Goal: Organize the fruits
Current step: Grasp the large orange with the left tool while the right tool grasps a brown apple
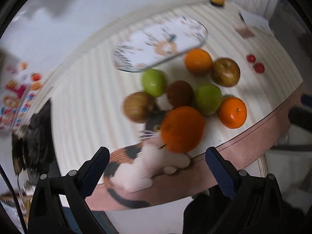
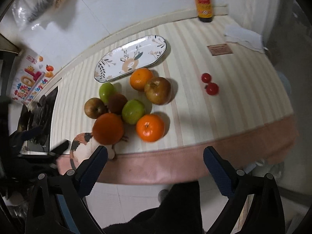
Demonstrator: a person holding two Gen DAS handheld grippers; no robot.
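Note:
A heap of fruit lies on the striped table: three oranges (image 2: pixel 150 127), two green apples (image 2: pixel 133 111), two brownish apples (image 2: pixel 158 90) and a dark brown fruit (image 2: pixel 117 103). The nearest orange (image 1: pixel 182 129) lies in front of my left gripper (image 1: pixel 158 157). Two small red tomatoes (image 2: pixel 209 83) lie apart to the right. An oval floral plate (image 2: pixel 130 58) lies empty behind the heap. My left gripper is open and empty, short of the table edge. My right gripper (image 2: pixel 156 156) is open and empty, also short of the edge.
A calico cat figure (image 1: pixel 136 161) lies at the table's near edge by the nearest orange. A dark bottle (image 2: pixel 202 2) stands at the back. White paper (image 2: pixel 243 36) and a brown card (image 2: pixel 220 49) lie at the back right. A colourful box (image 2: pixel 29 80) stands at the left.

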